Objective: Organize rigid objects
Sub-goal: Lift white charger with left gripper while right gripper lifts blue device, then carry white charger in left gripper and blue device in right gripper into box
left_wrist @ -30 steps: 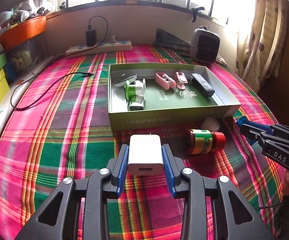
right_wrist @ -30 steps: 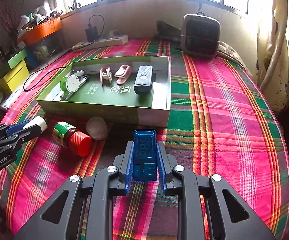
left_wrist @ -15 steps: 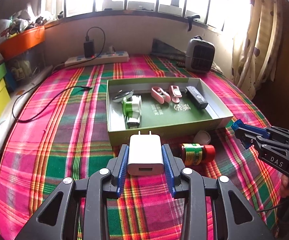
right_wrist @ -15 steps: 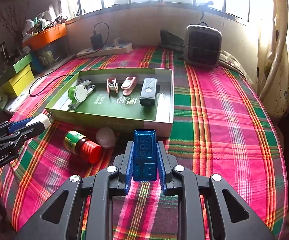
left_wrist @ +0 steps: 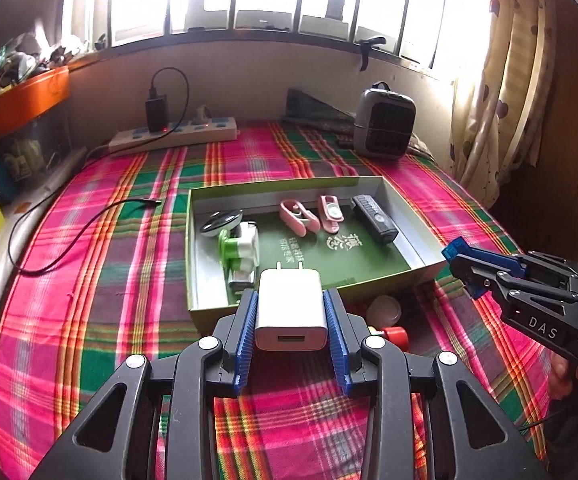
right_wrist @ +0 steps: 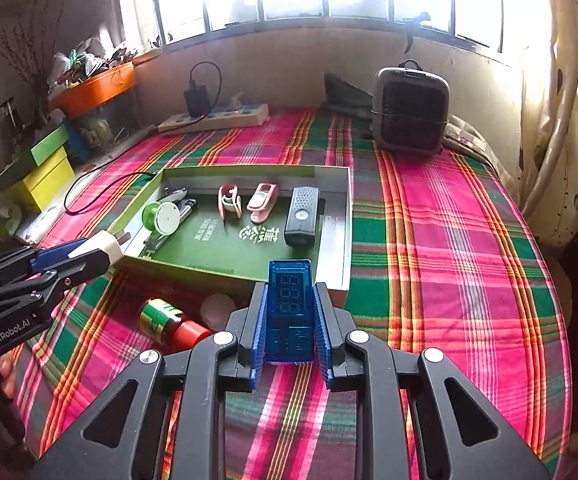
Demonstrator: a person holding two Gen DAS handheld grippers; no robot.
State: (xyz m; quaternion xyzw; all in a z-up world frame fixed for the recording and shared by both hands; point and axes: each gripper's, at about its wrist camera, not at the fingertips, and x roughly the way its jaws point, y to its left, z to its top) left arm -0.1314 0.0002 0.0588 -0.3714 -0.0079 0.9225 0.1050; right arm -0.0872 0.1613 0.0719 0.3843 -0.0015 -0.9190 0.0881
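A white USB charger (left_wrist: 291, 308) was clamped by the left gripper (left_wrist: 291, 320), a blue USB meter (right_wrist: 290, 310) by the right gripper (right_wrist: 290, 320); the green box (left_wrist: 205, 312) lay just ahead of both.

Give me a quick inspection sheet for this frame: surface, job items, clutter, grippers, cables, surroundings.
Surface: pink-green plaid cloth.
Job's things: shallow green cardboard box holding green-white tape spool, two pink clips, black remote; red-capped bottle lying outside the box.
Clutter: pale round lid beside the bottle.
Grippers: left gripper shut on white USB charger; right gripper shut on blue USB meter.
Cables: loose black cable; white power strip.
Surroundings: grey heater, window, curtain.
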